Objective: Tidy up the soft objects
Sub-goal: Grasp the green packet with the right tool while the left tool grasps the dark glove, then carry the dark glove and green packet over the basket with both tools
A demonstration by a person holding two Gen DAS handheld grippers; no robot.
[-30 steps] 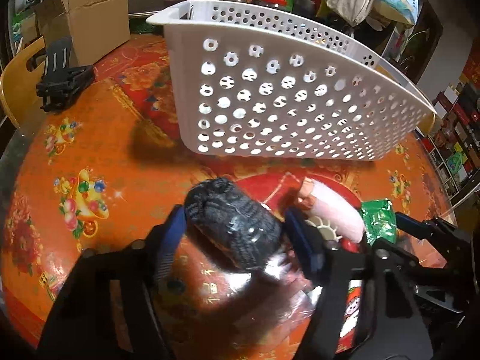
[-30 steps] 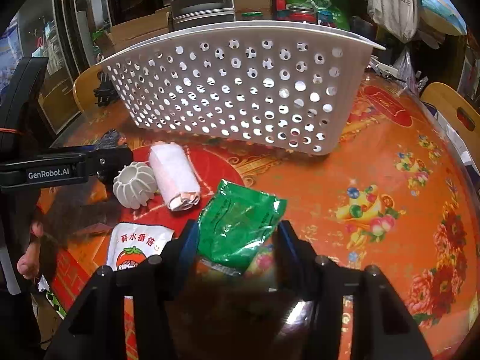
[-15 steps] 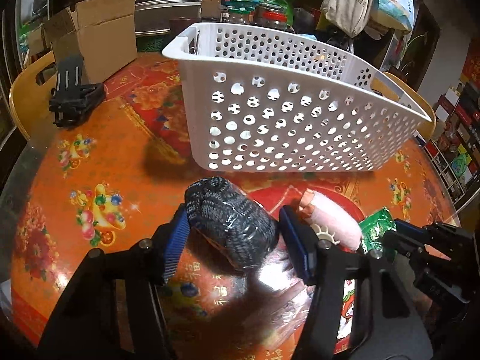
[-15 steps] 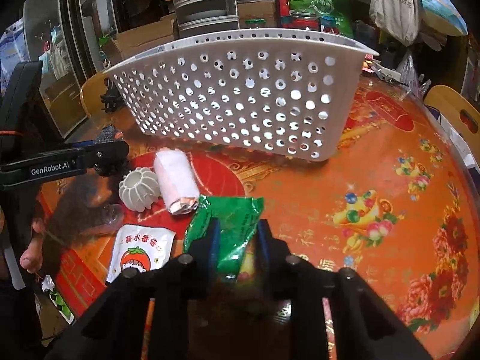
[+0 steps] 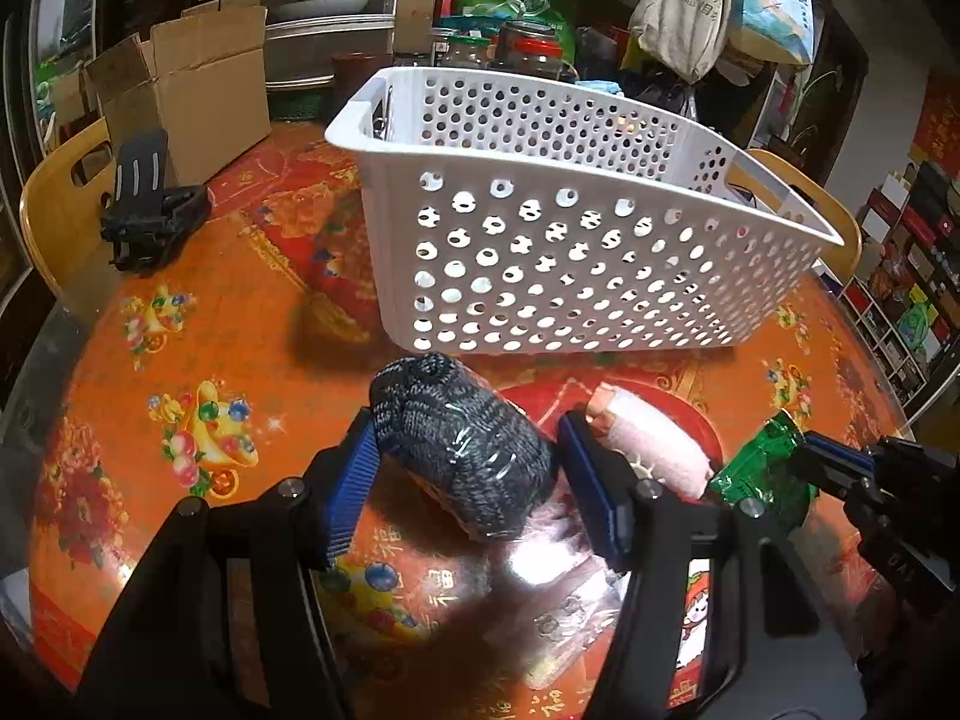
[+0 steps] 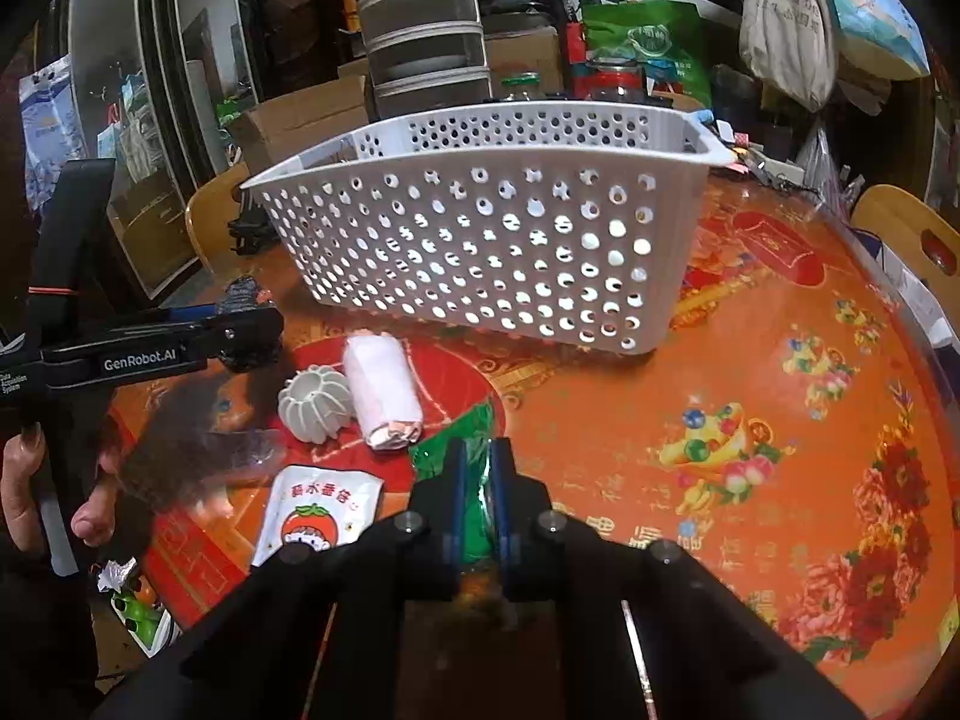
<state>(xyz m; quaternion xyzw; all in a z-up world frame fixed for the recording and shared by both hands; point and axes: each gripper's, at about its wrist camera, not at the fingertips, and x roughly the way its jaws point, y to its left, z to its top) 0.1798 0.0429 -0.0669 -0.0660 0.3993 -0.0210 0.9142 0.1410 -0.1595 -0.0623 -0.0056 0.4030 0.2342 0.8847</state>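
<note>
My left gripper (image 5: 465,468) is shut on a dark grey knitted roll (image 5: 456,447) and holds it above the table, in front of the white perforated basket (image 5: 564,264). My right gripper (image 6: 478,480) is shut on a green foil packet (image 6: 459,438), lifted just off the table; the packet also shows in the left wrist view (image 5: 762,474). A pink rolled towel (image 6: 384,387) lies on the table left of the packet, seen too in the left wrist view (image 5: 651,450). The basket (image 6: 480,252) stands behind them.
A white ribbed mould (image 6: 315,402) sits beside the towel. A white tomato-print sachet (image 6: 318,507) and a clear plastic wrapper (image 6: 240,450) lie near the front. A black clamp (image 5: 150,210), a cardboard box (image 5: 186,90) and jars stand at the back. Wooden chairs (image 6: 906,234) ring the table.
My right gripper closed on the green packet and raised it. My left gripper lifted the knitted roll higher, so the basket's open top now shows.
</note>
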